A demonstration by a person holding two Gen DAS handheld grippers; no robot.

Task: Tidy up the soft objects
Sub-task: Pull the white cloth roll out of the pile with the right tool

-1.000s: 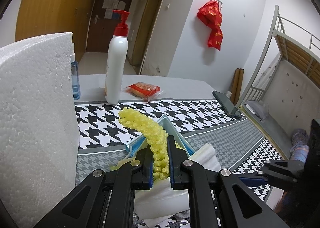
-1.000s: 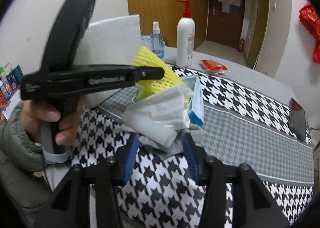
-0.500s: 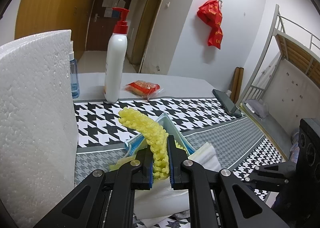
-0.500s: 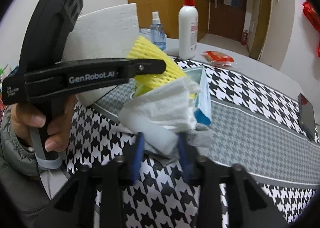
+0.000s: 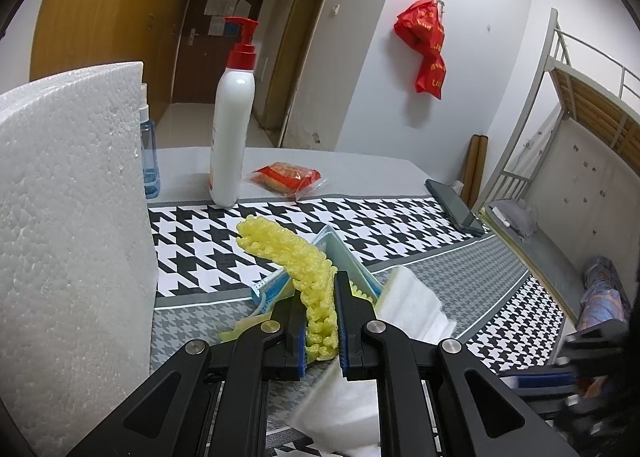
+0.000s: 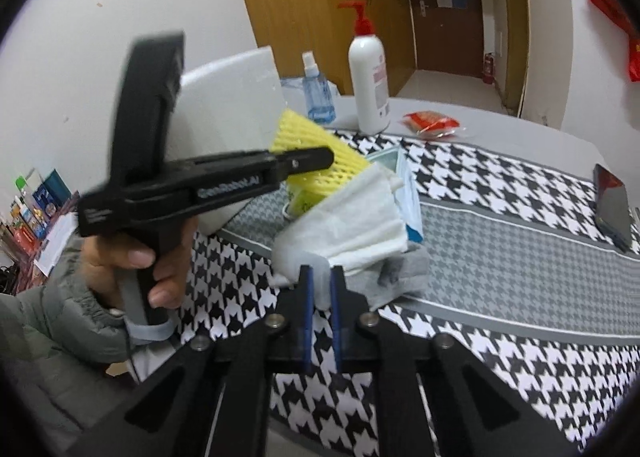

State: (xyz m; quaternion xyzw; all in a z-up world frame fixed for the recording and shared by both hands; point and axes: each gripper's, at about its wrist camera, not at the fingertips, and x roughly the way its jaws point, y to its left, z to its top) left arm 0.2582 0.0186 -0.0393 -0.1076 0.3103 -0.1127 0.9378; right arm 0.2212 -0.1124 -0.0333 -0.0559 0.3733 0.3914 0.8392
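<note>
My left gripper (image 5: pixel 320 293) is shut on a yellow foam net sleeve (image 5: pixel 296 257), held above a small pile of soft things. The sleeve also shows in the right wrist view (image 6: pixel 316 153), with the left gripper (image 6: pixel 320 157) clamped on it. My right gripper (image 6: pixel 320 277) is shut on the near edge of a white tissue wad (image 6: pixel 352 221) at the front of the pile. The tissue shows in the left wrist view (image 5: pixel 412 301). A blue face mask (image 6: pixel 408 201) and a grey cloth (image 6: pixel 404 273) lie under and beside the tissue.
A big white foam block (image 5: pixel 68 217) stands close on the left. A white pump bottle (image 5: pixel 232 137), a blue spray bottle (image 6: pixel 318 97) and a red snack packet (image 5: pixel 288 177) stand at the back. A phone (image 6: pixel 612 209) lies at the right on the houndstooth cloth (image 6: pixel 500 185).
My right gripper has closed from open onto the white tissue wad and pulls it toward the camera. My left gripper has kept its hold on the yellow sleeve.
</note>
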